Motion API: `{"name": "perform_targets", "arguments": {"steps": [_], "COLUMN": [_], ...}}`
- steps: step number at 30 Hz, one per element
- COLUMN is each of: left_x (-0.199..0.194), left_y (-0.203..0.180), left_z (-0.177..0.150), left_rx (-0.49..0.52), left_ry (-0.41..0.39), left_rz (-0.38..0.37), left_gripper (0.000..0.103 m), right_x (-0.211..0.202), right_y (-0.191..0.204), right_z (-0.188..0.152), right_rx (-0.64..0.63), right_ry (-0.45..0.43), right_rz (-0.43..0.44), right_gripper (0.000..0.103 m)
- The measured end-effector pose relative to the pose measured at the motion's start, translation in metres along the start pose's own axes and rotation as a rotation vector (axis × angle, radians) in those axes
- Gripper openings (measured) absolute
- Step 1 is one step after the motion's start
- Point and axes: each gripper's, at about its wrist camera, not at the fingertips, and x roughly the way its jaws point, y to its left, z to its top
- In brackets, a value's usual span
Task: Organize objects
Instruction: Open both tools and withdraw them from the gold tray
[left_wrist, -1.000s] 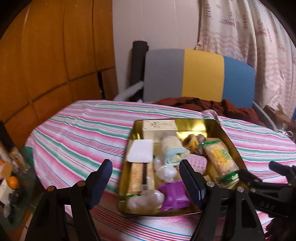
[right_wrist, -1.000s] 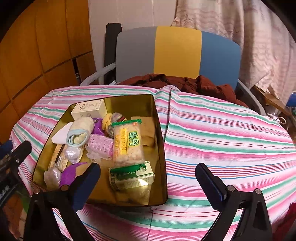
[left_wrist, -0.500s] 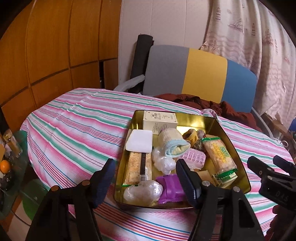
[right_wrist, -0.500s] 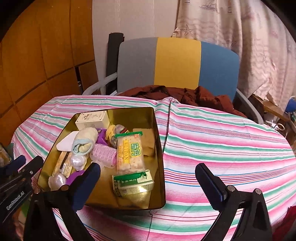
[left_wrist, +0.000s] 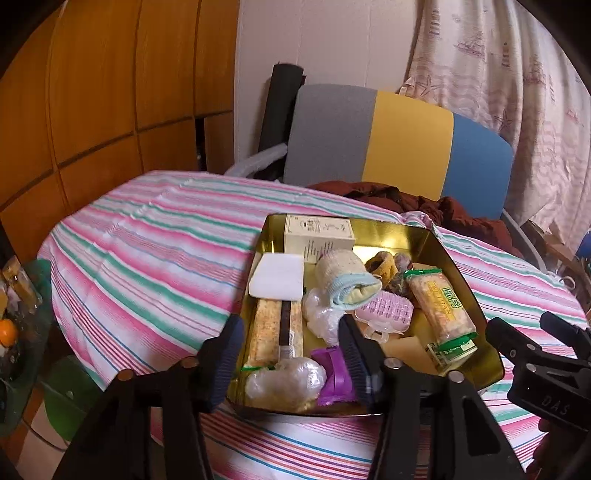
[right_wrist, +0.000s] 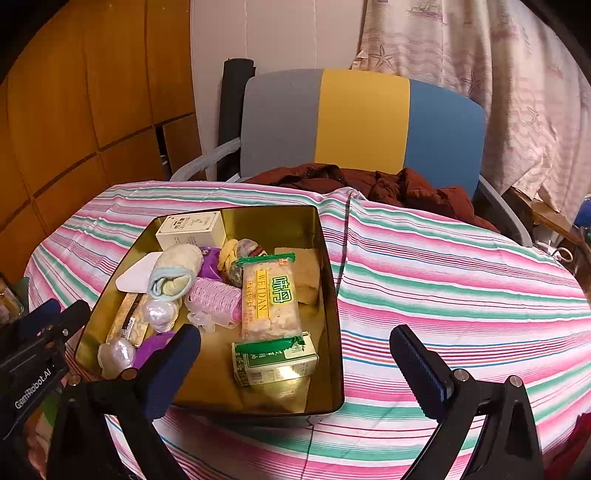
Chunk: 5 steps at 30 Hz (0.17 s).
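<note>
- A gold tin (right_wrist: 328, 295) sits on the bench (right_wrist: 461, 280), which is covered by a pink, green and white striped cloth.
- The tin holds a cream box (left_wrist: 317, 236) at its far end, a white pad (left_wrist: 277, 277), a rolled towel (left_wrist: 347, 278), a pink hair roller (right_wrist: 216, 301), a rice cracker packet (right_wrist: 269, 299), a green-and-white box (right_wrist: 277, 362), a purple wrapper (left_wrist: 334, 373) and clear wrapped lumps.
- The left gripper (left_wrist: 291, 354) hovers over the tin's near left corner, fingers spread apart and holding nothing.
- The right gripper (right_wrist: 295, 358) hangs over the tin's near right edge, fingers wide apart and empty.
- A chair (right_wrist: 362, 122) with grey, yellow and blue panels stands behind the bench, with dark red cloth (right_wrist: 388, 184) on its seat.
</note>
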Motion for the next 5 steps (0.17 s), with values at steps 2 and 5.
{"name": "perform_targets", "arguments": {"steps": [2,5], "left_x": [-0.0011,-0.0011], "left_y": [-0.0017,-0.0034], "left_z": [-0.0002,0.0001], "left_rx": [0.011,0.018], "left_ry": [-0.004,0.003], "left_rz": [-0.006,-0.019], "left_gripper": [0.05,0.05], "right_x": [0.0004,0.0005], "right_y": [0.0015,0.0033], "right_z": [-0.0005,-0.001], "right_rx": [-0.003,-0.011], "right_ry": [0.002,0.002], "right_rz": [0.001,0.002], "right_gripper": [0.103,0.103]}}
